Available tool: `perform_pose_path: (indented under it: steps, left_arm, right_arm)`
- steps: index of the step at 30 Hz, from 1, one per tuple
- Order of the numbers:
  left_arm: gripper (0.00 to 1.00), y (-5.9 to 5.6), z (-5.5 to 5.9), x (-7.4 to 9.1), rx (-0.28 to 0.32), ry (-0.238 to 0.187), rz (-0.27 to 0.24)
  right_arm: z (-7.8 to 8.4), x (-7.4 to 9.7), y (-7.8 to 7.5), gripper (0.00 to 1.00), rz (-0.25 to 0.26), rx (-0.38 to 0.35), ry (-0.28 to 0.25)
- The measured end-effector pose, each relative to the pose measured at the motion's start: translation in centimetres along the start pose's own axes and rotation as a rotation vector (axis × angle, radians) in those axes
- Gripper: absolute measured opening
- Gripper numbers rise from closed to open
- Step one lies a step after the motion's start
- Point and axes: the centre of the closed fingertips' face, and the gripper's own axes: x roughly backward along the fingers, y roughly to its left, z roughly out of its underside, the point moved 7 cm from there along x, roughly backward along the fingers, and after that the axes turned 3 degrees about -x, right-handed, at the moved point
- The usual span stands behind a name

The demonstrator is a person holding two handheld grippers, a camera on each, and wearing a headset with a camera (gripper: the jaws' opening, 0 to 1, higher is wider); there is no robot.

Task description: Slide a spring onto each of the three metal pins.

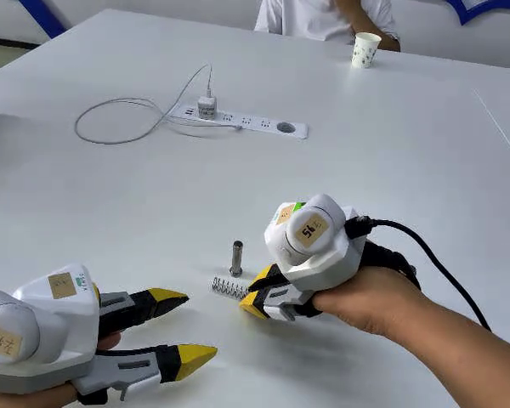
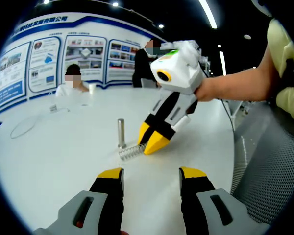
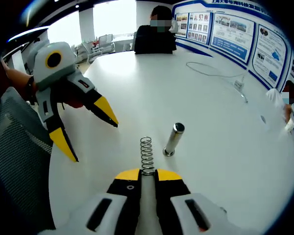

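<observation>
1. The right tool [image 1: 248,302] is clamped on one end of the spring [image 1: 229,288], which leaves the free end clear to meet the pin [image 1: 236,257]
2. The spring lies level, low over the surface [image 1: 365,153], just beside the upright pin; it probably needs tilting up first
3. The left tool [image 1: 197,324] waits nearby, jaws apart and empty
4. A paper cup [image 1: 365,49] stands far off; I cannot tell its contents

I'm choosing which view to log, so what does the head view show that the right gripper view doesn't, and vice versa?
Head view adds: the person's right hand and a black cable. Right gripper view adds: wall posters and a mesh chair back. Both: the spring pinched at one end by the right hand-held gripper, the upright metal pin, and the open left hand-held gripper.
</observation>
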Motion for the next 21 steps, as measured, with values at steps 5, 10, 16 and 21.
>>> perform_pose_path:
  steps: [5,10,16,21]
  left_arm:
    - [0.46,0.0,0.0,0.0,0.000,-0.001,0.001]
    - [0.46,-0.1,-0.1,0.0,-0.003,-0.004,0.002]
    - [0.46,-0.2,-0.3,0.0,-0.006,-0.009,0.004]
    - [0.46,-0.2,-0.4,0.0,-0.008,-0.011,0.003]
  right_arm:
    - [0.0,0.1,0.0,0.12,0.009,0.008,0.003]
    - [-0.3,0.6,0.2,0.12,0.014,0.015,0.001]
    - [-1.0,1.7,0.2,0.12,0.028,0.030,-0.014]
    - [-1.5,2.3,0.3,0.12,0.033,0.038,-0.023]
